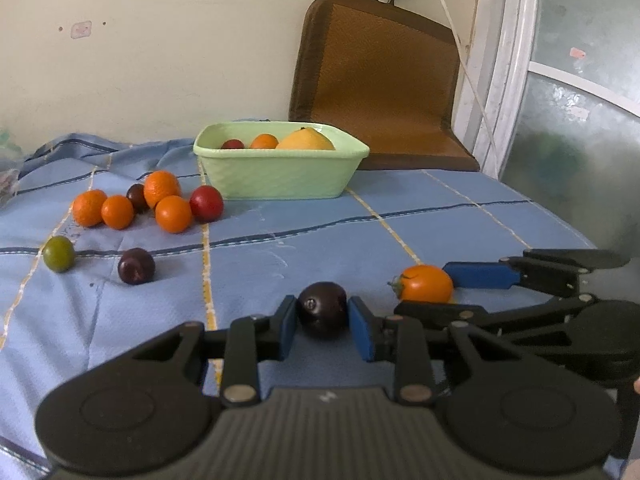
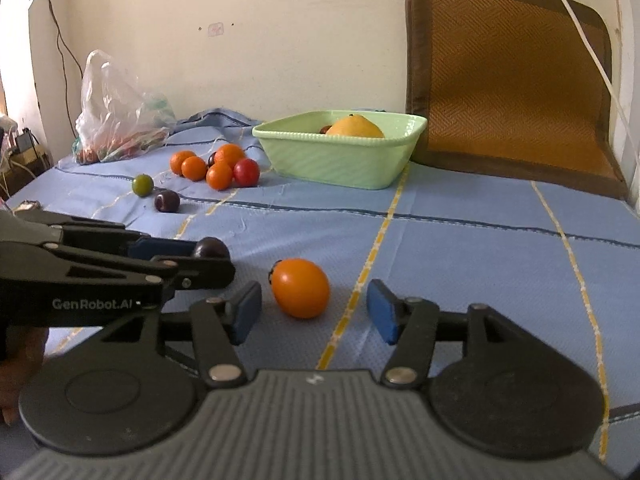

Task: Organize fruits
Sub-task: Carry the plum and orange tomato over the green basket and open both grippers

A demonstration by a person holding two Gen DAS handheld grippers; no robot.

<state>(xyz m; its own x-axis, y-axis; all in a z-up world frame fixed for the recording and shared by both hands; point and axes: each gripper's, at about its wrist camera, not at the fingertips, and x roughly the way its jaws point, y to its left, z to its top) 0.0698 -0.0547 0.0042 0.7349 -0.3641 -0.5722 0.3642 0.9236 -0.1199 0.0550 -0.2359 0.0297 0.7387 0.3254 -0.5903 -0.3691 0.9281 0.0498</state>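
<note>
Dark plum (image 1: pixel 322 310): round, glossy, near-black skin with a small stem dimple facing the camera; it sits low over the blue cloth, whether resting on it or just lifted cannot be told.
Left gripper (image 1: pixel 322 326): clamped on the dark plum, one blue pad pressed to each side.
Orange tomato (image 2: pixel 301 288): smooth, egg-shaped, dark stem cap at its left end; it lies on the cloth with its long axis running roughly across the right wrist view.
Right gripper (image 2: pixel 314 312): jaws apart, nothing held; the orange tomato lies just ahead of the gap, nearer the left pad, not touching either.
Key relation: the right gripper is the nearer tool to the tomato; judged, a short advance with a slight shift left would centre the fruit before closing.
Green basket (image 1: pixel 280 178): pale plastic, ribbed walls, rounded rectangle, well beyond both grippers toward the wall; it already holds a large yellow fruit (image 1: pixel 305 140) and smaller ones.
Loose fruit (image 1: pixel 166 200): a cluster of small oranges, a red one, dark plums and a green one, left of the basket.
Cloth (image 1: pixel 440 220): blue woven, yellow and navy stripes, slightly rumpled.
</note>
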